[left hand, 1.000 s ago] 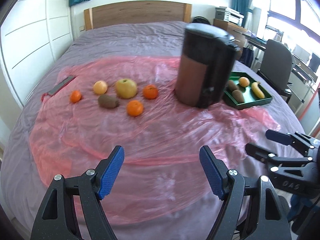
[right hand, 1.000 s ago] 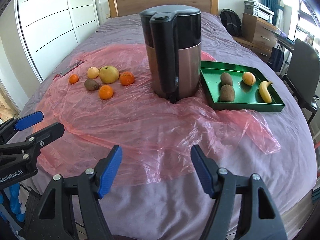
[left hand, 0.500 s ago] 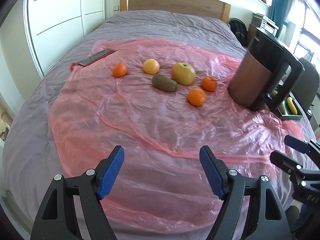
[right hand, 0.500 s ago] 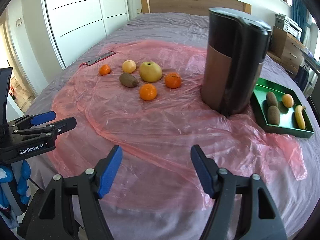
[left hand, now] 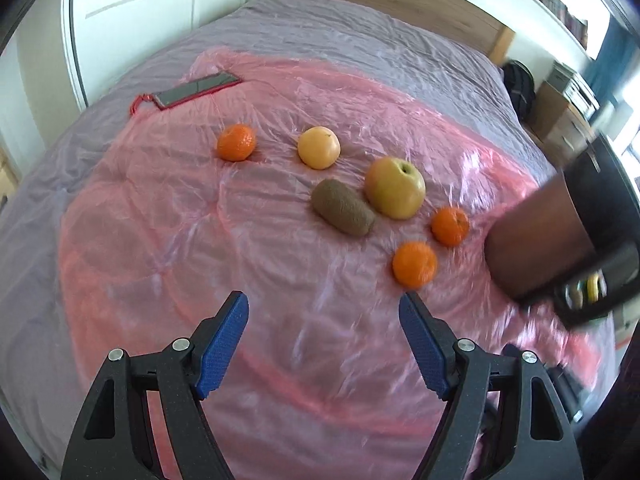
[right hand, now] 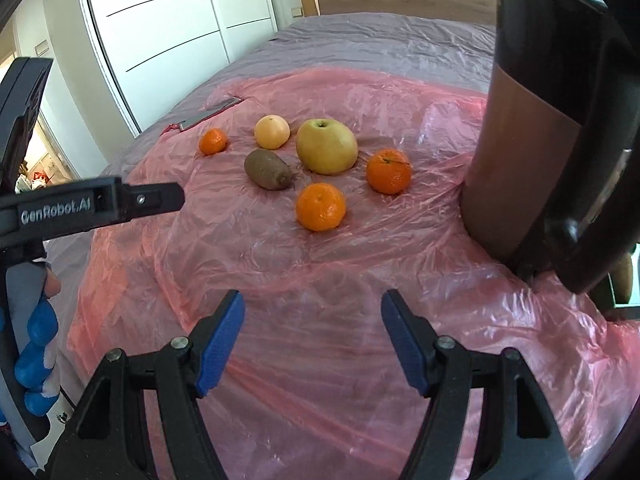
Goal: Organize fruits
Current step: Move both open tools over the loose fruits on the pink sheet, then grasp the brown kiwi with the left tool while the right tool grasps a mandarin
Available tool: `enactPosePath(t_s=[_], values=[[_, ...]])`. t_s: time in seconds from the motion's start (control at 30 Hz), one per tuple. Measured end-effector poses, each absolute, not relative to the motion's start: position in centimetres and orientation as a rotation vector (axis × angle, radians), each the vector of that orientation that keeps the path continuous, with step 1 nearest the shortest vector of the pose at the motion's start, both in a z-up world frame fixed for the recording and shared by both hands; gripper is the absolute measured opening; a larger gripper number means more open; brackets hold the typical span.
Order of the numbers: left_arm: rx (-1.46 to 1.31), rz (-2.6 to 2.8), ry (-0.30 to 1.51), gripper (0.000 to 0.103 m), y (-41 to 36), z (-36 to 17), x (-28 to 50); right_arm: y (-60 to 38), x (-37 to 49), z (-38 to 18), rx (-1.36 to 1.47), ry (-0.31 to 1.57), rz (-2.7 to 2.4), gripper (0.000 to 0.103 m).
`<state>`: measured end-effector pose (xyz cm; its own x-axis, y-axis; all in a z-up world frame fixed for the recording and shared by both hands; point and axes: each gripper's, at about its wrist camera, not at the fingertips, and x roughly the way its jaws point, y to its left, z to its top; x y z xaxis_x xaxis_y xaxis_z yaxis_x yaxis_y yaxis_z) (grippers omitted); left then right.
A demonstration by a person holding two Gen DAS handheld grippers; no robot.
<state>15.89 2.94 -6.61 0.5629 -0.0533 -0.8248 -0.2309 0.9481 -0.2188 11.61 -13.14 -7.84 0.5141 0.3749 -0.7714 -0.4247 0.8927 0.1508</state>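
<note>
Jaws wide, empty; kiwi [left hand: 343, 212] lies flat, pointing lower-right.

"GenRobot.AI" in pale letters along black side of left gripper [right hand: 132, 200], seen in right wrist view. Nothing else readable.

Pink plastic sheet [left hand: 160, 240] – orange mandarins [left hand: 414, 263], brown kiwi [left hand: 343, 212], yellow-green apple [left hand: 395, 188]; kettle [right hand: 556, 128] black over copper-brown.

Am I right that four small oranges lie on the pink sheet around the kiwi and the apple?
Not quite: the right wrist view shows three oranges, not four, plus a paler yellowish fruit, around the kiwi and apple on the pink sheet.
</note>
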Motion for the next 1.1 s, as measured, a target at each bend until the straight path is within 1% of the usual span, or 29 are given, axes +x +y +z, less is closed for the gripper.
enactPosePath(t_s=[0.17,0.4,0.63,0.87,0.9,0.97,1.0,1.1], values=[[-0.435,0.177,1.006,0.073,3.2,-7.9,20.9,-12.1,15.1,-9.0,-0.031,0.914,0.496,0.103],[-0.591,0.268,1.106,0.072,3.9,-10.7,26.0,-11.1,19.1,-10.3,-0.008,0.92,0.515,0.103],[-0.633,0.328,1.155,0.067,4.2,-11.9,27.8,-10.5,22.0,-11.7,0.024,0.958,0.527,0.103],[-0.632,0.333,1.174,0.066,3.7,-12.8,29.3,-9.6,23.4,-12.7,0.017,0.981,0.54,0.103],[-0.625,0.335,1.177,0.062,3.6,-12.9,29.5,-9.3,23.5,-12.8,0.011,0.985,0.544,0.103],[-0.616,0.342,1.184,0.055,3.6,-13.3,29.9,-9.1,23.8,-13.1,0.0,0.994,0.546,0.097],[-0.619,0.339,1.19,0.052,3.7,-13.6,30.1,-9.0,24.0,-13.2,-0.003,0.999,0.543,0.094],[-0.606,0.315,1.187,0.047,3.4,-14.0,30.2,-8.8,24.3,-13.6,-0.012,1.009,0.537,0.093]])
